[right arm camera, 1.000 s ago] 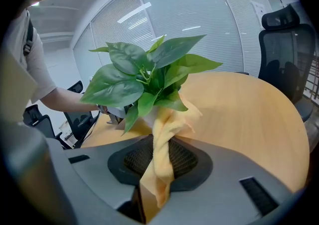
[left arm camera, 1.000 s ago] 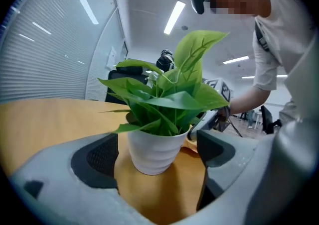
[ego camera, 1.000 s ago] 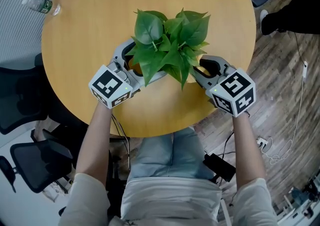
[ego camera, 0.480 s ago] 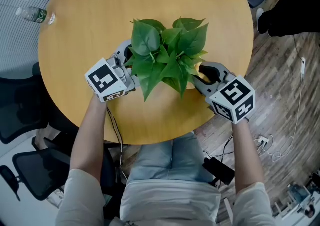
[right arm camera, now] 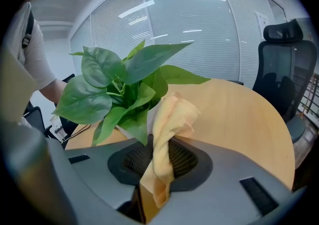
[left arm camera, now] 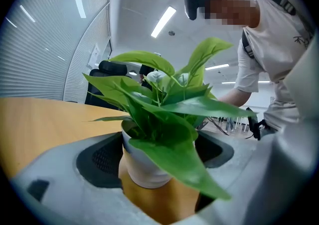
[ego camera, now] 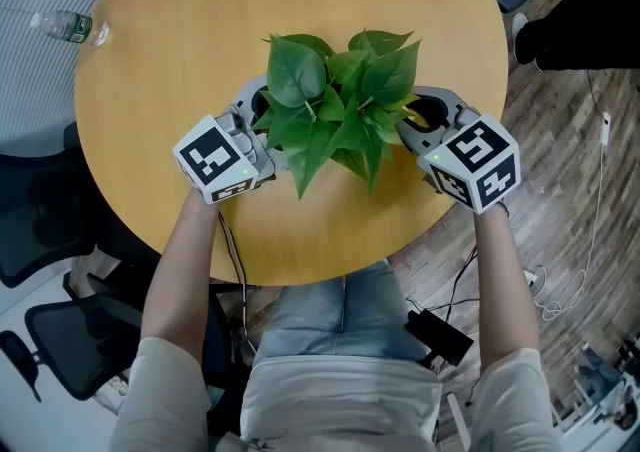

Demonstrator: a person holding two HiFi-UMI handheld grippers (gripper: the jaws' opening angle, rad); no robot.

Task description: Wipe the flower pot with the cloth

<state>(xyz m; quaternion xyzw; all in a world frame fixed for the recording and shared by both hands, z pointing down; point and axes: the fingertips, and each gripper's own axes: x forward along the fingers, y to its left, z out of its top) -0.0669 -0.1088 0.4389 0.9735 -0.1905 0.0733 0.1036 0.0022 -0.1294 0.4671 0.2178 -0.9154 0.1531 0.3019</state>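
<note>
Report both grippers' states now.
Left gripper: jaws apart around the white round flower pot; grip cannot be told.
Right gripper: shut on the pale yellow cloth.

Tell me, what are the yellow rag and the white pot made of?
The pale yellow crumpled cloth looks like soft matte fabric: it folds and twists limply. The white round flower pot seems glazed ceramic, perhaps plastic: smooth, with a slight sheen.

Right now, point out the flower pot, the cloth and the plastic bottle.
flower pot [left arm camera: 143, 168]: left gripper view, its white side wall.
cloth [right arm camera: 167, 129]: right gripper view, its twisted middle fold.
plastic bottle [ego camera: 76, 29]: head view, its green label.
</note>
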